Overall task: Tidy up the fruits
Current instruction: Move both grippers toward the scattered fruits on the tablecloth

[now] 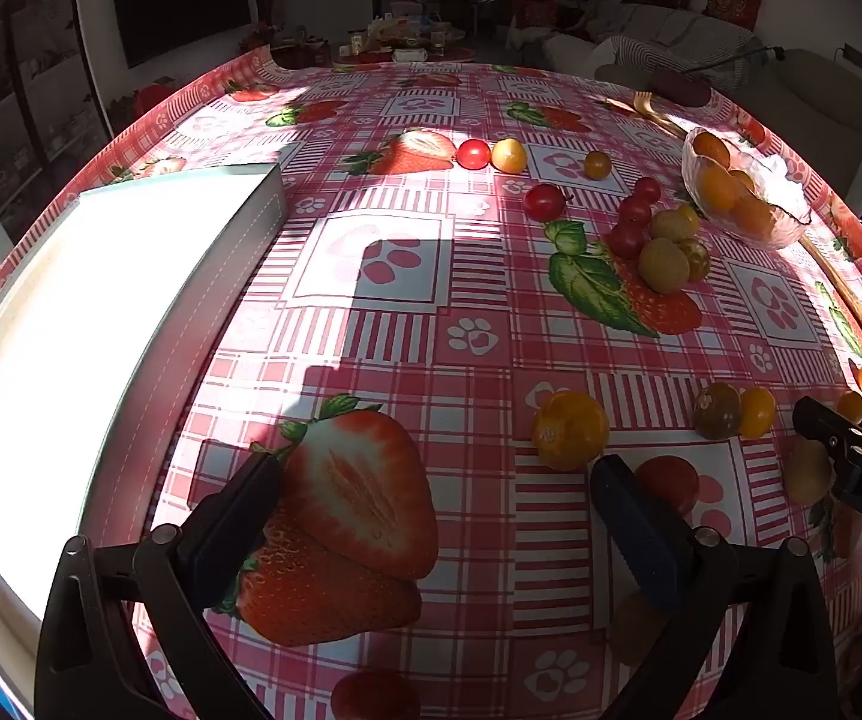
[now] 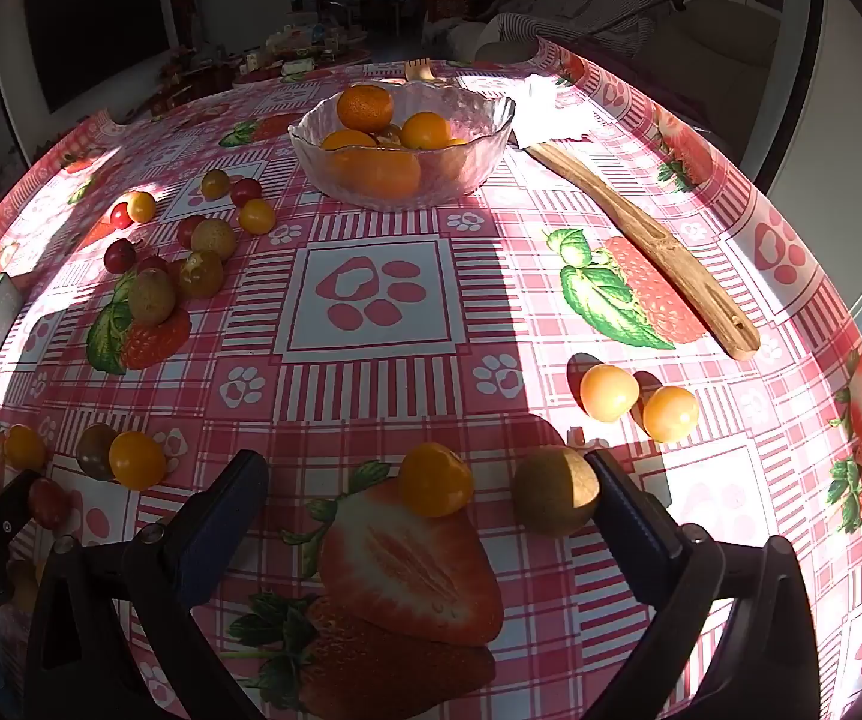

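Both grippers hang low over the strawberry-print tablecloth (image 2: 371, 300), jaws spread wide and holding nothing. The left gripper (image 1: 431, 498) has an orange tomato (image 1: 570, 430) just ahead of it. The right gripper (image 2: 428, 486) has a brownish-green fruit (image 2: 555, 491) against its right finger. Loose fruits lie scattered about; a glass bowl (image 2: 402, 144) at the far side holds oranges.

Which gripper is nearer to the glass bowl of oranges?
Right. The right gripper faces the glass bowl straight ahead across the cloth; from the left gripper the bowl sits far off to its right.
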